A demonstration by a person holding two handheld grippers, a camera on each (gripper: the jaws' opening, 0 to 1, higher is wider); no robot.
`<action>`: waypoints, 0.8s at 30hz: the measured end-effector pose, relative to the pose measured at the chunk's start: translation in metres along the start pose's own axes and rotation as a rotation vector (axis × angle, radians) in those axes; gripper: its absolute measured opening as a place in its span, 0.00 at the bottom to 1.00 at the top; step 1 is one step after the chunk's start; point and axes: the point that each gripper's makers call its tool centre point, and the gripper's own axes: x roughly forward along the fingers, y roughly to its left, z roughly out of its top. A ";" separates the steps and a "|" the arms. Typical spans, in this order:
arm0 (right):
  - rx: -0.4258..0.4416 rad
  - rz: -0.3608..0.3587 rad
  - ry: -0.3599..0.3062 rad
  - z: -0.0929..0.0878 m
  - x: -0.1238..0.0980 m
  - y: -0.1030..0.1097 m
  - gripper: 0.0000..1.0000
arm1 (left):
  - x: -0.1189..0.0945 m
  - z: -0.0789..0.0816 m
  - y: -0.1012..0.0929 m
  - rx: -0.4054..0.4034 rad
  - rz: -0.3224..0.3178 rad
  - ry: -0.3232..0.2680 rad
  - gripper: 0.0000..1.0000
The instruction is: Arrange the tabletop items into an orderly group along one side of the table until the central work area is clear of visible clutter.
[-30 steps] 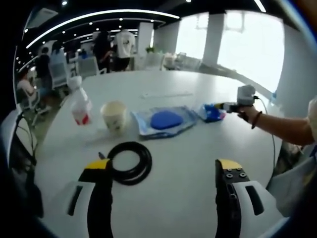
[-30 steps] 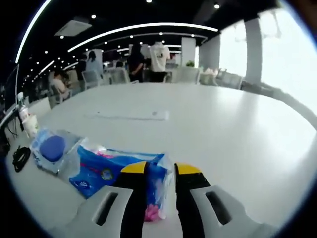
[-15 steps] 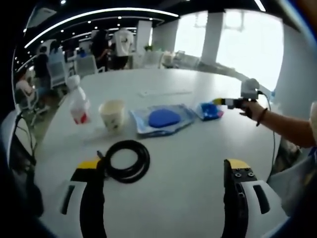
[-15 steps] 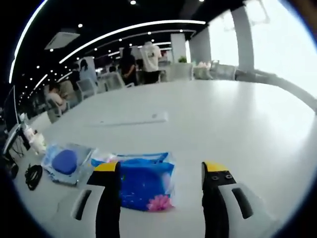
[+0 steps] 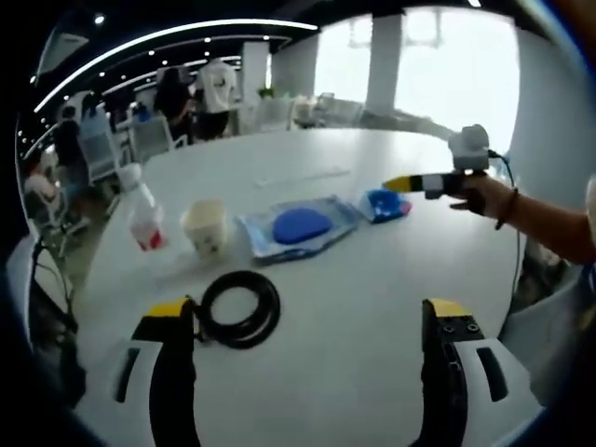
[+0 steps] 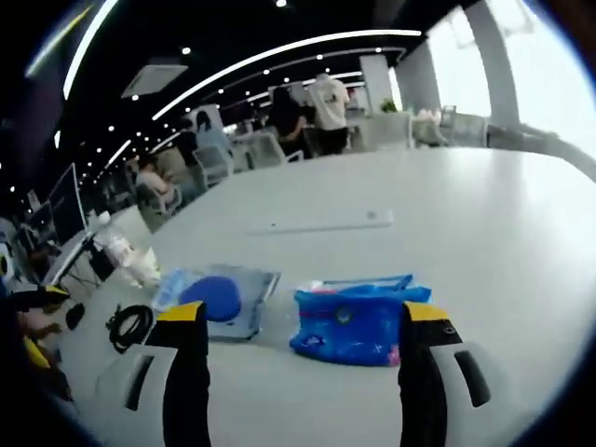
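Nearest in the left gripper view, the left tongs (image 5: 309, 321) hang over the white tabletop (image 5: 354, 279) with their yellow-tipped jaws spread wide and nothing between them. Just past the left jaw lies a coiled black cable (image 5: 238, 307), touching or nearly touching the jaw tip (I cannot tell which). Beyond it, in a loose row across the tabletop, stand a plastic bottle with a red label (image 5: 142, 212), a paper cup (image 5: 207, 227) just beside it, then a clear pouch holding a round blue pad (image 5: 296, 225), lying flat, and a small blue packet (image 5: 384, 204) near the pouch's far corner. The right tongs (image 5: 417, 183) come in from the right, held in a person's hand (image 5: 484, 196), hovering just above and beside that packet. In the right gripper view the right tongs (image 6: 305, 318) likewise stand wide apart and hold nothing; the blue packet (image 6: 358, 321) lies on the tabletop between the jaws and a little ahead of them, not touched by either. To its left is the clear pouch with the blue pad (image 6: 216, 298), and farther left the black cable (image 6: 130, 326). Farther up the tabletop lies a long thin white strip (image 6: 321, 223). At the back, people stand and sit among chairs under ceiling lights.
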 end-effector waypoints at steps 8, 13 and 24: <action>-0.046 0.130 0.034 -0.006 0.002 0.055 0.86 | -0.005 0.001 0.001 -0.016 -0.020 -0.002 0.99; -0.076 0.205 0.062 -0.016 0.002 0.087 0.89 | -0.013 0.003 0.004 -0.026 -0.028 -0.012 0.99; -0.100 0.348 0.101 -0.034 0.006 0.152 0.90 | -0.026 -0.007 0.005 -0.029 -0.032 -0.005 0.99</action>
